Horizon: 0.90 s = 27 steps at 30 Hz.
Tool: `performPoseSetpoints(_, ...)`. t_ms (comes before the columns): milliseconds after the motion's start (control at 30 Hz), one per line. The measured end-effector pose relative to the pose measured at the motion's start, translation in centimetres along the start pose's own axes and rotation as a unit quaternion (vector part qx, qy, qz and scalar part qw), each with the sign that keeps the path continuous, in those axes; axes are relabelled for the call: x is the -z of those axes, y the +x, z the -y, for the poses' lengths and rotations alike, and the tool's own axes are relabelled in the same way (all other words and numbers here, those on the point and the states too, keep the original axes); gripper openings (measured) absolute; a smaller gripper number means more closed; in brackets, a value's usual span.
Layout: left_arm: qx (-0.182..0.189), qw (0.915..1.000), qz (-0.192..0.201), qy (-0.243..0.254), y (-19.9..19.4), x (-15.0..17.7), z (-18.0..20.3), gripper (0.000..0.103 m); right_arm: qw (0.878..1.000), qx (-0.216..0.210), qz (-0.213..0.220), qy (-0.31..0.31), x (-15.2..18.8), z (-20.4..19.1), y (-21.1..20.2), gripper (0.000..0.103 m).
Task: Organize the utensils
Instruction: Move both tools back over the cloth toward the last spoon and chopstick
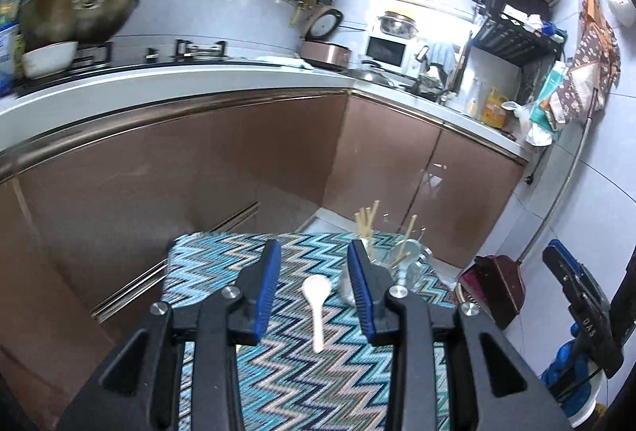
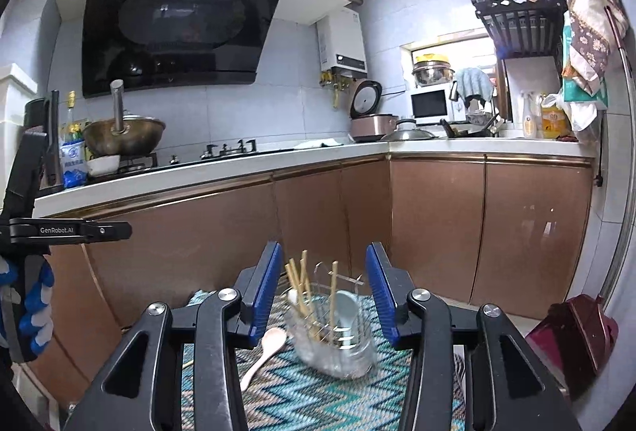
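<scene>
A white spoon (image 1: 317, 305) lies on the zigzag-patterned mat (image 1: 222, 260), bowl end away from me, between the fingers of my open left gripper (image 1: 314, 272), which hovers above it. A clear glass holder (image 2: 334, 335) holds several wooden chopsticks (image 2: 300, 288) and a pale blue spoon (image 2: 346, 311). It stands to the right of the white spoon (image 2: 264, 353). My right gripper (image 2: 324, 292) is open and empty, its fingers either side of the holder, nearer to me. The holder also shows in the left wrist view (image 1: 401, 268).
The mat covers a small table in front of brown kitchen cabinets (image 2: 437, 224). A dark red dustpan (image 2: 576, 335) stands on the floor at the right. The counter (image 2: 238, 164) holds a wok, a stove and a rice cooker.
</scene>
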State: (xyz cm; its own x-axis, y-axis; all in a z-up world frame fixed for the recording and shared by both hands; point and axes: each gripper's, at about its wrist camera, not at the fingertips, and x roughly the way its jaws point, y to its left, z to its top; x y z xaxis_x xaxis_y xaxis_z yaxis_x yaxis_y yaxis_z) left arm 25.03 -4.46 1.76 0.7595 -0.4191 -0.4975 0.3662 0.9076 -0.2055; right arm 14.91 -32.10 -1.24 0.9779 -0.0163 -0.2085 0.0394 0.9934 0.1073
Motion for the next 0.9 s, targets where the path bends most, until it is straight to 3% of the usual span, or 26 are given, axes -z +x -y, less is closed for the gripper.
performPoseSetpoints(200, -0.02, 0.9996, -0.001, -0.018, -3.3, 1.9, -2.8, 0.033, 1.0, -0.019, -0.015, -0.002, 0.5, -1.8, -1.9, 0.044)
performPoseSetpoints(500, -0.028, 0.9994, -0.005, -0.018, -6.2, 4.0, -4.1, 0.033, 0.999, -0.04, -0.026, -0.01, 1.0, -3.8, -4.2, 0.044)
performPoseSetpoints(900, -0.026, 0.9984, -0.036, -0.036, -3.8, 5.9, -5.9, 0.033, 0.997, -0.048, -0.066, -0.01, 2.9, -4.5, -3.2, 0.044)
